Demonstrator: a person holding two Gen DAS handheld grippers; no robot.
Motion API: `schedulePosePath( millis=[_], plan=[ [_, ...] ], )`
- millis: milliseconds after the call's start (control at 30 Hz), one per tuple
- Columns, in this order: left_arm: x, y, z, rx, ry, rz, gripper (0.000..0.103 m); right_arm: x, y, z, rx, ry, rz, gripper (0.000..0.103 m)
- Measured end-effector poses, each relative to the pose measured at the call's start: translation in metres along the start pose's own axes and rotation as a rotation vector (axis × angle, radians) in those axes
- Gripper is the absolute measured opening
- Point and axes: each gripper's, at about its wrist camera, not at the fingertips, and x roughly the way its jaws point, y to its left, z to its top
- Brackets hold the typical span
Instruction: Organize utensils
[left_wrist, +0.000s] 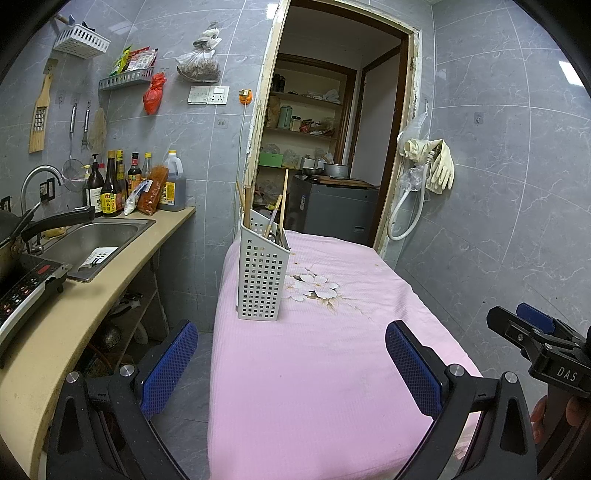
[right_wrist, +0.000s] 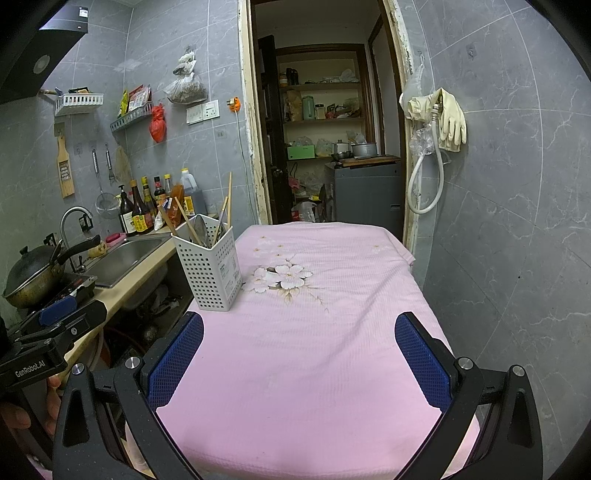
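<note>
Both tongs stand wide open and empty, low over the near end of the bench. The left tongs (left_wrist: 291, 365) hang over the bench's left edge, one pad above the floor gap; the right tongs (right_wrist: 299, 362) sit squarely over the pink cloth (right_wrist: 314, 369).

Ahead of both, and to the left of the right tongs, the white perforated holder (right_wrist: 210, 273) stands upright on the cloth near the bench's left edge, well apart from either pair. The utensils (right_wrist: 207, 229) are already in it: wooden chopsticks leaning out of the top and what looks like a metal spoon. No loose utensil shows on the cloth, so the sorting looks largely done.

The holder is likely light, thin plastic, top-heavy with long sticks, and liable to tip or slide on soft cloth; its upper rim or a flat side wall seems the best hold. Chopsticks are stiff, thin and smooth, best pinched mid-length.

The right wrist view shows the holder's open top, its contents and a label on its side. The left wrist view shows mainly its wall, and the right tongs (left_wrist: 517, 321) off to the side.
</note>
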Motion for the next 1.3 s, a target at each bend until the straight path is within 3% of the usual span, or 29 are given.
schedulePosePath(
  millis=[1300],
  plan=[
    [-0.0005,-0.0037,-0.0006,0.001,0.000,0.000,0.102,0.0006,-0.0014,0.0005,-0.004,0.000,-0.001,0.102]
  ],
)
